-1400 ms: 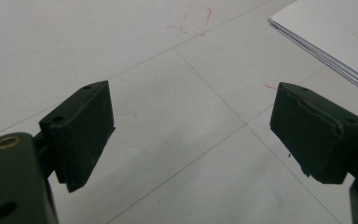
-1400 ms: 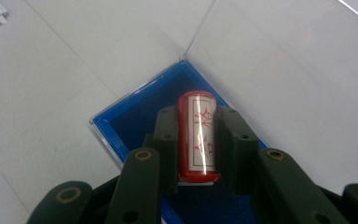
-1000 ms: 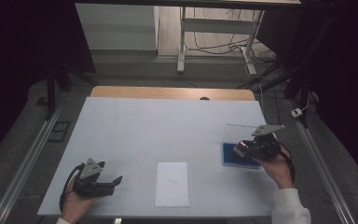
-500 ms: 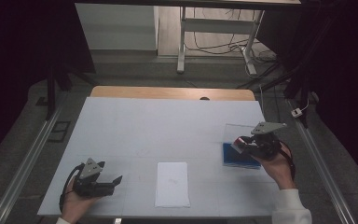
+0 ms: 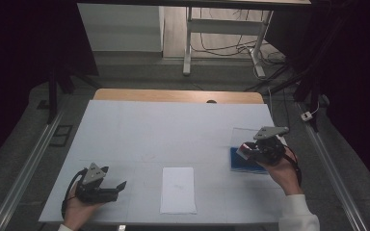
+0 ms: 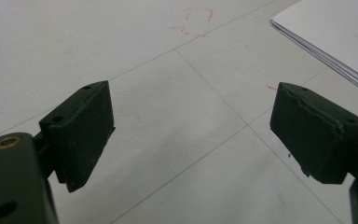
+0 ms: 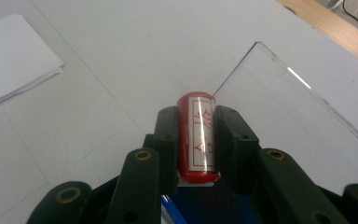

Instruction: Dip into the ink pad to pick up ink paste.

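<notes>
At right of the frame, the right gripper [image 7: 196, 140], pinching a red cylinder [image 7: 197, 135], has lifted from the blue pad [image 5: 244, 161], suggesting stamping next; the left gripper [image 6: 191, 135] rests spread.

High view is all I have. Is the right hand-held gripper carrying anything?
Observer: Yes, the right hand-held gripper is shut on a red cylinder with a white label and red characters.
Operator: What's under it?
Observer: A blue pad, with a clear plastic lid standing open behind it.
Operator: And the left one?
Observer: The left hand-held gripper is open with bare table between its jaws; the paper stack lies off to one side.
</notes>
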`<state>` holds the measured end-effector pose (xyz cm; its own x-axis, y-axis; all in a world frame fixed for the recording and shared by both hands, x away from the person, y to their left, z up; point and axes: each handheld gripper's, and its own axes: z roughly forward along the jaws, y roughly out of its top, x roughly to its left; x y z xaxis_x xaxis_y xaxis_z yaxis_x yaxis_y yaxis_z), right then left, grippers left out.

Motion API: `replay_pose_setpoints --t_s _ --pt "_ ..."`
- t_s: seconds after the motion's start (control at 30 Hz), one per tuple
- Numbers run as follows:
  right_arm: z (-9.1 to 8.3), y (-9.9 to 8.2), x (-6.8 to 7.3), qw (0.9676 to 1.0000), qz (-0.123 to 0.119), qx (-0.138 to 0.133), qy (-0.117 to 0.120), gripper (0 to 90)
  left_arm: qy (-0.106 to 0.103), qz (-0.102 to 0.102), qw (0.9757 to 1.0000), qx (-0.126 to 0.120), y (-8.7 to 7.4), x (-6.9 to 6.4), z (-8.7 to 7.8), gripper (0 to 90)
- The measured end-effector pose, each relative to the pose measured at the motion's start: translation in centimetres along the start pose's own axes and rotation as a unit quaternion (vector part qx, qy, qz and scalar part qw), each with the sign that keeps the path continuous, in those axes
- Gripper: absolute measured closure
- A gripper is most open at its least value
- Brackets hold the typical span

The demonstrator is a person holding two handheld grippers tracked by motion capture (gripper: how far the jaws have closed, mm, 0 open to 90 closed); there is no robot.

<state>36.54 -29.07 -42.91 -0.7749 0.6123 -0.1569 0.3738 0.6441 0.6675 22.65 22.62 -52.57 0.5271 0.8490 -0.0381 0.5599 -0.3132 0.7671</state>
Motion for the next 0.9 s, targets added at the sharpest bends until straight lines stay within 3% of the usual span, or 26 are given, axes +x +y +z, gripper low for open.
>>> replay_pose_setpoints --t_s 0.4,0.57,0.9 --pt "2.3 -0.7 -0.1 0.9991 0.005 0.043 0.000 69.8 -0.001 0.001 1.0000 0.001 0.0 0.0 0.1 13.6" --pt "3.1 -0.6 -0.1 0.9982 0.009 0.058 -0.010 69.8 0.000 0.001 1.0000 0.002 0.0 0.0 0.1 13.6" --pt "3.6 -0.7 -0.1 0.9977 0.016 0.063 -0.018 69.8 0.000 0.002 1.0000 0.003 -0.1 0.1 0.1 13.6"
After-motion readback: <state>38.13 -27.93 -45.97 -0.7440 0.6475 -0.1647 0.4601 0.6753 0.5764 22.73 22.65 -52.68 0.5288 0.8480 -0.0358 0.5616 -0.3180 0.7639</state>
